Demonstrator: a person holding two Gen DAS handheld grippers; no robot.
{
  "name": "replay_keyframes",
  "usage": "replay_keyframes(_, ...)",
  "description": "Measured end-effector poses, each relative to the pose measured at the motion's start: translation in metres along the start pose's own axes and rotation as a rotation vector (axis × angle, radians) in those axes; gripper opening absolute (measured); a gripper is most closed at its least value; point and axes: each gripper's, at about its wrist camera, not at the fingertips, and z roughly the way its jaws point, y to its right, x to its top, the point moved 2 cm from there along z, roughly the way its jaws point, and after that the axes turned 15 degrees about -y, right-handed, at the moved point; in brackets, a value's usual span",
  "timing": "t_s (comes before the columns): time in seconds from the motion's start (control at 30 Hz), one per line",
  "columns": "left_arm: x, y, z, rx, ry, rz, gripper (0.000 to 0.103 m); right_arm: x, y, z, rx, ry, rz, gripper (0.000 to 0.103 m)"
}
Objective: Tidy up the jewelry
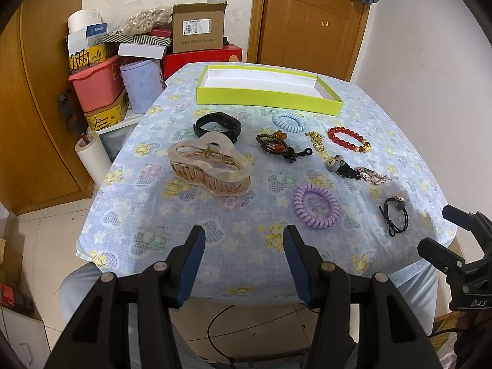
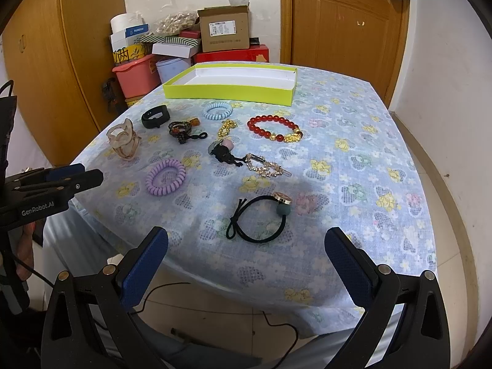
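An empty lime-green box (image 1: pixel 267 97) (image 2: pixel 227 92) stands at the far side of the floral cloth. Before it lie a large beige hair claw (image 1: pixel 209 166) (image 2: pixel 124 141), a black band (image 1: pixel 218 127) (image 2: pixel 156 116), a blue coil tie (image 1: pixel 289 122) (image 2: pixel 217 110), a red bead bracelet (image 1: pixel 349 138) (image 2: pixel 273 127), a purple coil tie (image 1: pixel 315 205) (image 2: pixel 166 176) and a black hair tie (image 1: pixel 395 215) (image 2: pixel 258 215). My left gripper (image 1: pixel 244 236) is open at the near edge, short of the claw. My right gripper (image 2: pixel 246 240) is open, just short of the black hair tie.
A dark beaded bracelet (image 1: pixel 273 143), a gold chain (image 2: pixel 226 127), a black knotted charm (image 2: pixel 223 150) and a rhinestone clip (image 2: pixel 264 164) lie mid-table. Boxes, a pink tub (image 1: pixel 98 84) and paper rolls are stacked left of the table. A wooden door (image 1: pixel 310 15) stands behind.
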Motion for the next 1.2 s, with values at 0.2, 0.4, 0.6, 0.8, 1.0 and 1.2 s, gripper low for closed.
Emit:
replay_keyframes(0.2,0.000,0.000,0.000,0.001,0.000,0.000,0.055,0.000,0.000,0.000,0.001,0.000,0.000,0.102)
replay_keyframes(0.4,0.001,0.000,0.000,0.000,-0.001,-0.001,0.055,0.001,0.000,0.000,-0.001,-0.001,-0.001,0.102)
replay_keyframes(0.6,0.001,-0.001,0.001,0.000,-0.004,-0.004,0.055,0.001,0.000,0.001,0.000,-0.001,-0.001,0.102)
replay_keyframes(0.8,0.007,-0.006,0.006,-0.002,-0.009,-0.022,0.055,0.006,0.000,0.003,-0.002,-0.001,-0.011,0.102)
replay_keyframes(1.0,0.022,-0.015,0.012,-0.028,-0.003,-0.075,0.058,0.019,0.002,0.010,-0.006,0.004,-0.021,0.102)
replay_keyframes(1.2,0.047,-0.033,0.024,-0.067,-0.006,-0.188,0.062,0.032,0.003,0.018,-0.003,0.003,-0.038,0.102)
